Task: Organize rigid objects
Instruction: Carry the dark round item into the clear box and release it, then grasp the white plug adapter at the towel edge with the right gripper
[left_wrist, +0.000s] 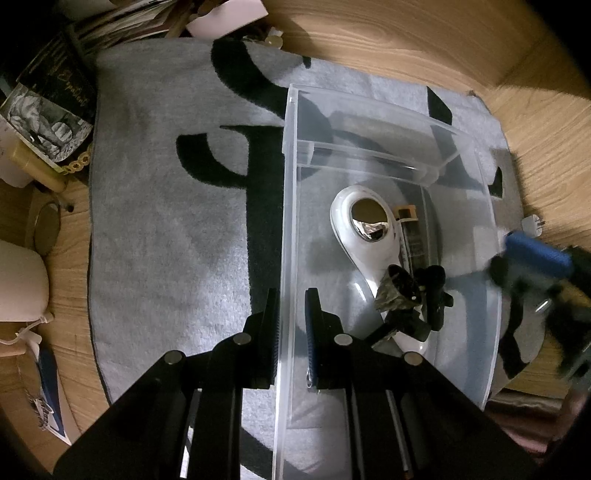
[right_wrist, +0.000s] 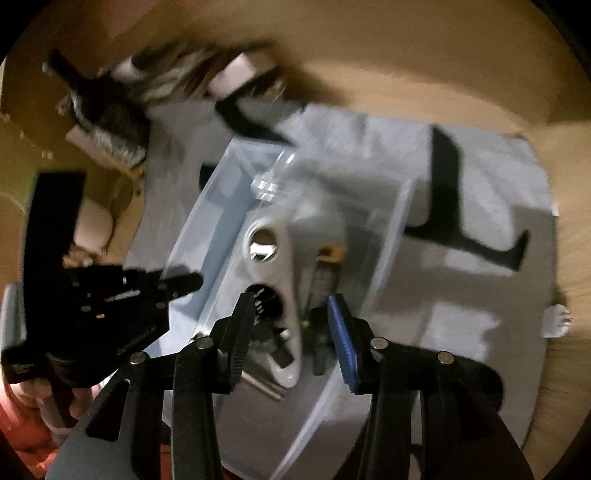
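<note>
A clear plastic bin (left_wrist: 291, 229) stands on a grey rug with black marks. In it lie a white handled object with an oval hole (left_wrist: 354, 236), a small vial-like item (left_wrist: 412, 236) and dark clips (left_wrist: 432, 295). My left gripper (left_wrist: 291, 325) is shut on the bin's left wall, one finger inside and one outside. In the right wrist view, which is blurred, my right gripper (right_wrist: 291, 321) is open and empty just above the bin (right_wrist: 207, 236) and the white object (right_wrist: 284, 266). The left gripper shows there at the bin's edge (right_wrist: 177, 284).
The rug (left_wrist: 166, 240) lies on a wooden floor (left_wrist: 406, 37). Books and papers (left_wrist: 55, 92) pile up at the far left. A white rounded object (left_wrist: 18, 284) sits at the left edge. A small white plug (left_wrist: 532, 225) lies right of the rug.
</note>
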